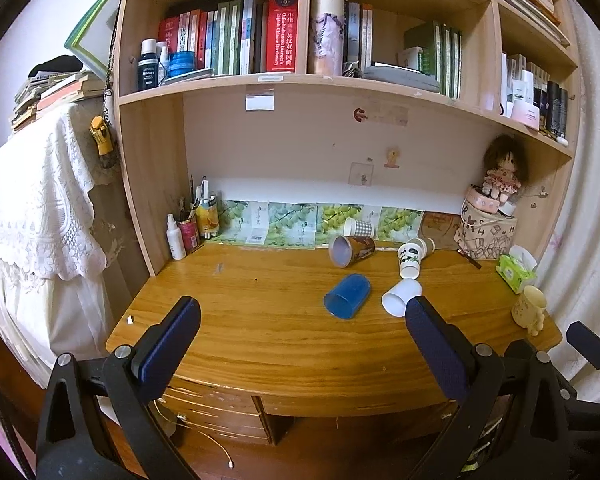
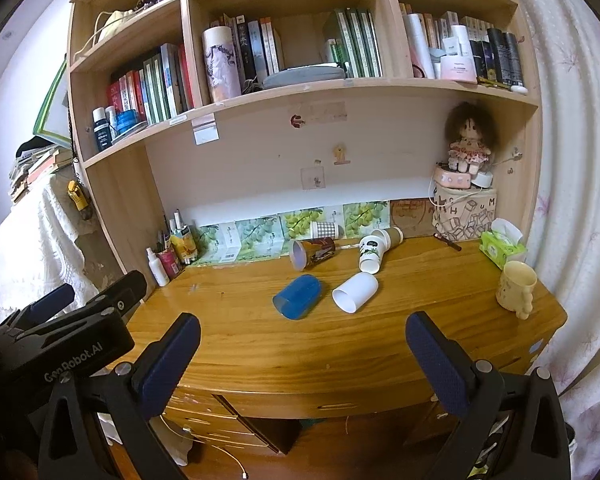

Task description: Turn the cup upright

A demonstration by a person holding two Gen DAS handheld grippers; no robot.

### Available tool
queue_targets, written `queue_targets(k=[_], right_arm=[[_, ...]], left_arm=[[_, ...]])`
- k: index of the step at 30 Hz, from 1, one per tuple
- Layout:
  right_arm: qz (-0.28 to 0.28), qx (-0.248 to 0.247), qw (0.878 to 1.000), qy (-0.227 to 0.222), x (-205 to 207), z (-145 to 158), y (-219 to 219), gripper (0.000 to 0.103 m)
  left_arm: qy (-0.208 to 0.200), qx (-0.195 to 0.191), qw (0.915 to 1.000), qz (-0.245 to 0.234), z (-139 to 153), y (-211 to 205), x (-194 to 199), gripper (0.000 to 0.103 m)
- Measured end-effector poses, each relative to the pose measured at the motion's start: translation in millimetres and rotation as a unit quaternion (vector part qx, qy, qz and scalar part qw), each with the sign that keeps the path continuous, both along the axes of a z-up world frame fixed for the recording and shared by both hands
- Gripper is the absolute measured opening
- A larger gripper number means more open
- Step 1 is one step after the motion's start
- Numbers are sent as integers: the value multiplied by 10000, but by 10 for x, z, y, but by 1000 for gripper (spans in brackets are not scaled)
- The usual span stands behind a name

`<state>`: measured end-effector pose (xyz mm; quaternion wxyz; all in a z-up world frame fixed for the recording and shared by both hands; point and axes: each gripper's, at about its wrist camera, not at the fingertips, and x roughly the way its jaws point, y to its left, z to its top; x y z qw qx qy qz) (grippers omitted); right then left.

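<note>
Several cups lie on their sides on the wooden desk [image 1: 260, 336]. A blue cup [image 1: 347, 295] lies mid-desk, also in the right wrist view [image 2: 298, 296]. A plain white cup [image 1: 401, 297] [image 2: 355, 291] lies to its right. A brown cup [image 1: 351, 250] [image 2: 312, 253], a white printed cup [image 1: 411, 261] [image 2: 371, 255] and a checked cup [image 1: 358, 227] [image 2: 325, 229] lie further back. My left gripper [image 1: 302, 320] is open and empty in front of the desk edge. My right gripper [image 2: 302, 336] is open and empty, beside the left one.
A yellow mug [image 2: 515, 289] stands upright at the desk's right edge, next to a green tissue pack [image 2: 500, 246]. Bottles and a pen holder [image 1: 188, 228] stand at the back left. A doll on boxes [image 2: 466, 184] sits back right. Bookshelves rise above; drawers are below the desk.
</note>
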<state>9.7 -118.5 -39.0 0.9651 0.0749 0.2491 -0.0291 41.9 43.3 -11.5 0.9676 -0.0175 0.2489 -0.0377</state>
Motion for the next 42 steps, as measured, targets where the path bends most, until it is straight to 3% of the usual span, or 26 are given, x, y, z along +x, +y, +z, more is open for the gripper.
queue_targets(k=[13, 23, 37, 42], right_arm=[[-53, 18, 9996, 260, 178, -30, 128, 103], [55, 97, 9998, 160, 402, -34, -32, 103], [638, 38, 9979, -106, 1357, 43, -621, 103], [860, -26, 9963, -58, 1768, 46, -869, 103]], left_arm=[[370, -290, 9989, -78, -86, 158, 221, 102], [280, -156, 9995, -40, -41, -26, 434, 102], [22, 16, 9996, 286, 18, -539, 1196, 102], [126, 46, 9992, 377, 21, -754, 1539, 102]])
